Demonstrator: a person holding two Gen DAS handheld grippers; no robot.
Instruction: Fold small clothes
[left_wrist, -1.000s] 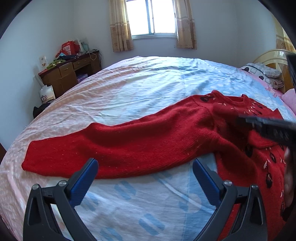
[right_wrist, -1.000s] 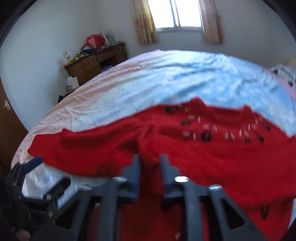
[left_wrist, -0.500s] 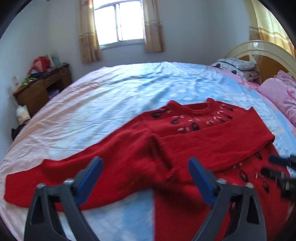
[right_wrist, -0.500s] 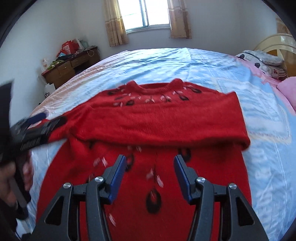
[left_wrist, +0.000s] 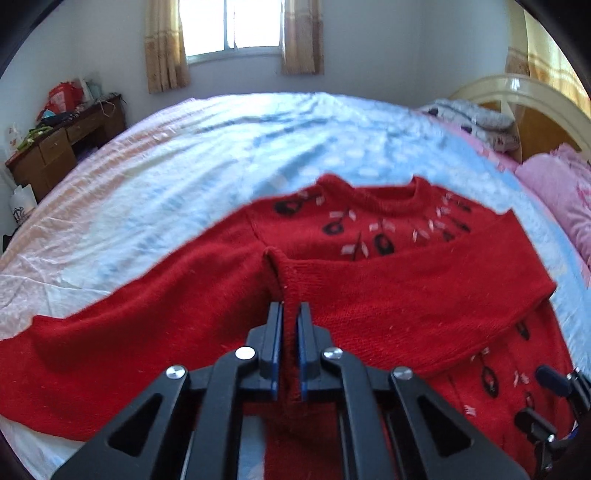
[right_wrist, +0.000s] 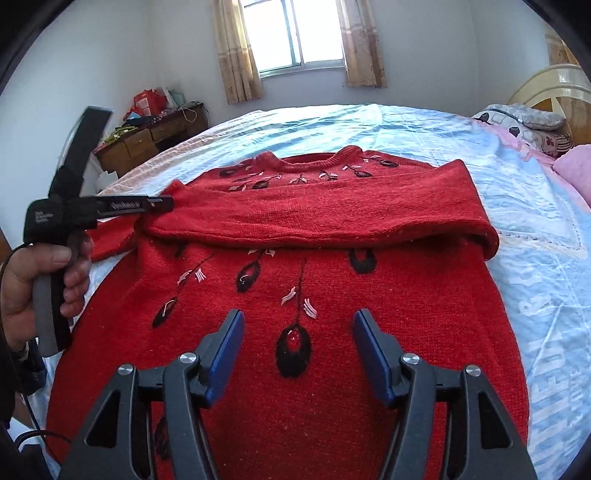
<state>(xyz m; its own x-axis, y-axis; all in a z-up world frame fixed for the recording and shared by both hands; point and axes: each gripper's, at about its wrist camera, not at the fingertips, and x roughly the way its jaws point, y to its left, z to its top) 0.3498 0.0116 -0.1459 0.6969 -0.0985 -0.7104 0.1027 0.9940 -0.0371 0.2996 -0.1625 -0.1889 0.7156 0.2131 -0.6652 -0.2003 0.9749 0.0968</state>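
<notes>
A red knitted sweater (right_wrist: 332, 332) with black and white leaf motifs lies flat on the bed. Its right sleeve (right_wrist: 332, 214) is folded across the chest. Its left sleeve (left_wrist: 129, 332) stretches out to the left. My left gripper (left_wrist: 290, 314) is shut on a raised fold of the sweater (left_wrist: 284, 280) near the left armpit; it also shows in the right wrist view (right_wrist: 162, 203). My right gripper (right_wrist: 297, 325) is open and empty above the lower front of the sweater; it shows at the right edge of the left wrist view (left_wrist: 543, 398).
The bed (right_wrist: 535, 221) has a pale blue and pink sheet. Pillows (left_wrist: 561, 199) and a headboard (left_wrist: 517, 92) are at the right. A wooden desk (left_wrist: 62, 140) with clutter stands at the far left wall. A window (right_wrist: 299, 33) is at the back.
My left gripper has gone from open to shut on a fold of the sweater near the left armpit. My right gripper let go of the sleeve, opened and drew back over the sweater's lower front.
</notes>
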